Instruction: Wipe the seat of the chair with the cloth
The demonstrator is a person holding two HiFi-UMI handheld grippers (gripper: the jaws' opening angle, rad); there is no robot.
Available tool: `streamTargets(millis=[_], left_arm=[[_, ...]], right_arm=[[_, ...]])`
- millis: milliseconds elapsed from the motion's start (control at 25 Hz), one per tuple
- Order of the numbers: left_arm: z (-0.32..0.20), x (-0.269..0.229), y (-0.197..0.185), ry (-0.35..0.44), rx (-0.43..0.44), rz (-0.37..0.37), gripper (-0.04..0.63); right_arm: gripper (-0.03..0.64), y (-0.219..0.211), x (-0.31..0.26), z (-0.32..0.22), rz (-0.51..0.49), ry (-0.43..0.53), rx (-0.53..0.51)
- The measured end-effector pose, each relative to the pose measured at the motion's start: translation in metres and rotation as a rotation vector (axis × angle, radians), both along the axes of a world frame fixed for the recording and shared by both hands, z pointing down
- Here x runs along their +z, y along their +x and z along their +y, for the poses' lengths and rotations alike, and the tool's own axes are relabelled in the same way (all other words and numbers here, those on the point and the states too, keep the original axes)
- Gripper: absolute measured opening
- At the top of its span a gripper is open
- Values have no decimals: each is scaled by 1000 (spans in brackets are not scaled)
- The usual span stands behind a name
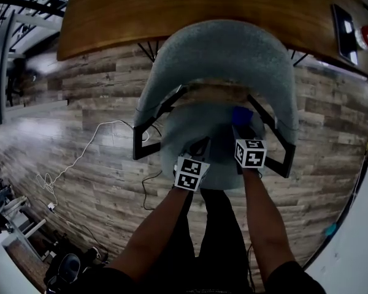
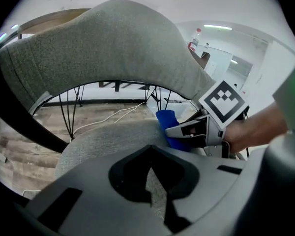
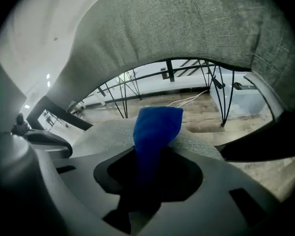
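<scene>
Backrest (image 1: 224, 60) arches close over the seat (image 1: 185, 125).

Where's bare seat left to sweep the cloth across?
Bare: the seat on its left half, between the black arm frame and the blue cloth. Crowded: the front, where the left gripper and the right gripper, shut on the cloth, sit close together.
</scene>
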State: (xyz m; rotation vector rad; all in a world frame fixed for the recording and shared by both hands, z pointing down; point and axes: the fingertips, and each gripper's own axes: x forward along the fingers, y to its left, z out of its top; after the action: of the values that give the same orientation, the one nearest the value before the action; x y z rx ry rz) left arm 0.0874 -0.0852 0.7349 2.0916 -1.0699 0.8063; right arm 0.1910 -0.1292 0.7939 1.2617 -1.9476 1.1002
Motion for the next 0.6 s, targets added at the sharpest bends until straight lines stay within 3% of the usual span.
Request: streamTargets(millis=[200,360,600], left_arm=[[1,-8,3,31,-21,-2,2],[8,-10,-3,-2,-66,23,2],[16,-17,-18,-16,-120,52,2]], right_arm=[[133,22,-1,2,33,15,31],[133,26,-2,8,66,35,56],[135,-4,-22,27,59,63,-30]])
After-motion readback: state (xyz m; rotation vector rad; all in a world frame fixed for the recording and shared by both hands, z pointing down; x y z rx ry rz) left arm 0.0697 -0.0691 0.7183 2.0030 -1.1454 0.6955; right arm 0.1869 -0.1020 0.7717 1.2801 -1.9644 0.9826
